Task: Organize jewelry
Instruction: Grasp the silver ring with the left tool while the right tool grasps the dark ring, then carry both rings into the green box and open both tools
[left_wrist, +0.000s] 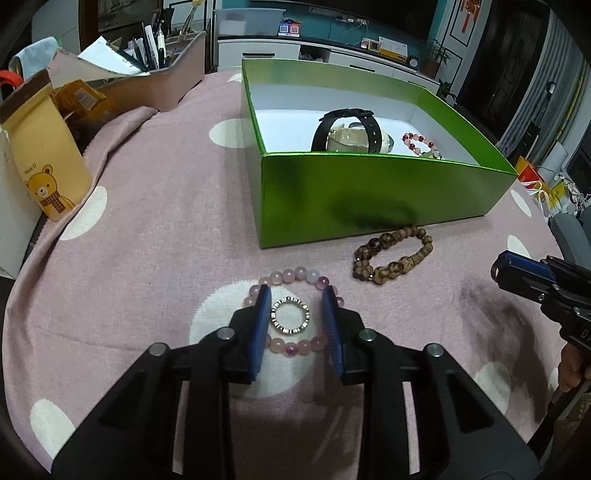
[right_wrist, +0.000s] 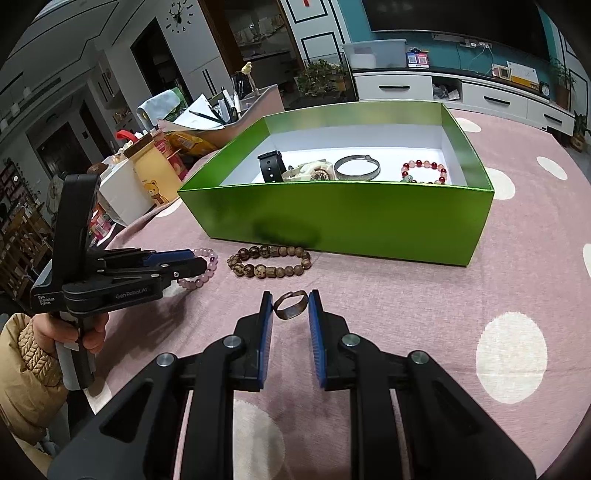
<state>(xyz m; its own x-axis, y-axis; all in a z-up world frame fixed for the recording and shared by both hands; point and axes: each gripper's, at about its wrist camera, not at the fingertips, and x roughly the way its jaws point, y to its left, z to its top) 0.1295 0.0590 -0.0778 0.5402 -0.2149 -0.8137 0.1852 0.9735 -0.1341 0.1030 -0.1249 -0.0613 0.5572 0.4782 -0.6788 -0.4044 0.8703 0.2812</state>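
My left gripper (left_wrist: 298, 301) is open, its blue pads straddling a sparkly silver ring (left_wrist: 290, 315) that lies inside a pink bead bracelet (left_wrist: 291, 277) on the cloth. My right gripper (right_wrist: 291, 306) is open around a bronze ring (right_wrist: 290, 303); the ring spans the gap and seems to touch both pads. A brown wooden bead bracelet (left_wrist: 393, 255) lies in front of the green box (left_wrist: 369, 192). The box holds a black-strap watch (left_wrist: 347, 129), a beige watch (right_wrist: 310, 170), a silver bangle (right_wrist: 357, 168) and a red bead bracelet (right_wrist: 424, 170).
A pink cloth with white dots (left_wrist: 155, 206) covers the table. At the left stand a bear-print pouch (left_wrist: 44, 162), a pen holder tray (left_wrist: 162, 70) and snack packets. The right gripper's body (left_wrist: 543, 284) shows at the right edge of the left wrist view.
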